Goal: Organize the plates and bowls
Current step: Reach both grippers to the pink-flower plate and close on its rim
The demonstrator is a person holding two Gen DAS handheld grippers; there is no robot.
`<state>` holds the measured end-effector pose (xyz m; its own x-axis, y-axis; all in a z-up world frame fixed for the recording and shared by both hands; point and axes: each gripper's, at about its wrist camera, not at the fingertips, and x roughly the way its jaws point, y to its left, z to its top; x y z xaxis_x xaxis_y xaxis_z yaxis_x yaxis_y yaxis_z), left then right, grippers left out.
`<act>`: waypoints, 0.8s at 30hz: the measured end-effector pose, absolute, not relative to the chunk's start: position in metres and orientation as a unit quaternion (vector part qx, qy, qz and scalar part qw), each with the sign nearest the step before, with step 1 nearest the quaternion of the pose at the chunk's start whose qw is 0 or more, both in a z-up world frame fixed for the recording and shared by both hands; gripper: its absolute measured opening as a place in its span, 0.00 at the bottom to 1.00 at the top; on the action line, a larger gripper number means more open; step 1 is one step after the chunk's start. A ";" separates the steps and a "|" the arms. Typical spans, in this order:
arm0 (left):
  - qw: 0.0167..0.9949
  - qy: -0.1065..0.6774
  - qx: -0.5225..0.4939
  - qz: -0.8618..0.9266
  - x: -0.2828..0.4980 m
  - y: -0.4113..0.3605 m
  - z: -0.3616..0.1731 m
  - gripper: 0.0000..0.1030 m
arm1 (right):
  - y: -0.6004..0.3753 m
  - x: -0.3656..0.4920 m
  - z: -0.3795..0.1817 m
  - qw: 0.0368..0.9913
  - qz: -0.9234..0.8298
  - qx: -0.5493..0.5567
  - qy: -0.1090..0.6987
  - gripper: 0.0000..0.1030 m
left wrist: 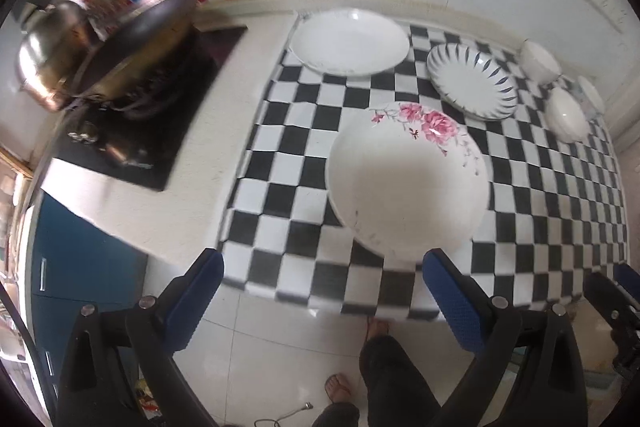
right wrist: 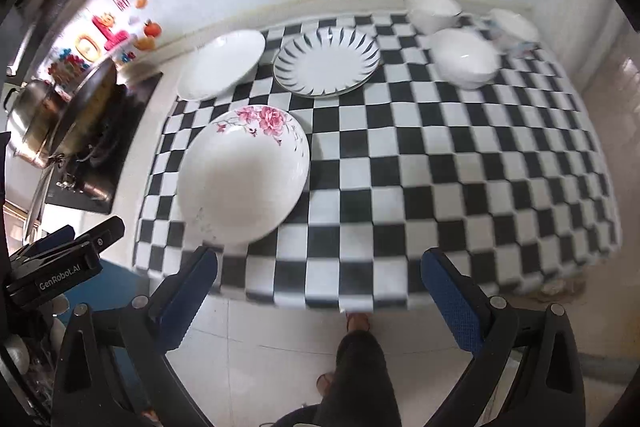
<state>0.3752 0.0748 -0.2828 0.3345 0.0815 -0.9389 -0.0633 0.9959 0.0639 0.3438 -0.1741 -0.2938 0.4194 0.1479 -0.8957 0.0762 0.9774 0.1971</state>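
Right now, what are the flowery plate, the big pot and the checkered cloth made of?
The flowery plate looks like glazed ceramic or porcelain: smooth, white and shiny, with printed pink flowers. The big pot looks like polished steel, since it is silvery and mirrors the room. The checkered cloth lies very flat, so it may be plastic or vinyl, but I cannot be sure.

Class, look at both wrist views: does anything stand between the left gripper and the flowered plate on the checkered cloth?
Nothing visible does. The left gripper, jaws open, hangs off the table's near edge, with only bare checkered cloth between it and the flowered plate. The other dishes sit farther back.
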 end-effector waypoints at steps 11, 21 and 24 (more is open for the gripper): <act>0.773 0.632 0.000 0.056 0.470 0.076 -0.351 0.92 | -0.173 0.472 -0.396 0.775 0.060 0.107 0.620 0.97; 0.732 0.680 -0.027 0.028 0.507 0.080 -0.399 0.80 | -0.164 0.511 -0.443 0.729 0.091 0.139 0.664 0.74; 0.721 0.692 -0.045 0.015 0.515 0.085 -0.413 0.70 | -0.161 0.517 -0.451 0.718 0.098 0.158 0.671 0.67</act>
<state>0.5146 0.0852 -0.4131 0.0425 -0.0418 -0.9982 -0.0839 0.9954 -0.0452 0.5168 -0.1611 -0.4511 0.0800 0.3529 -0.9322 0.0723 0.9307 0.3586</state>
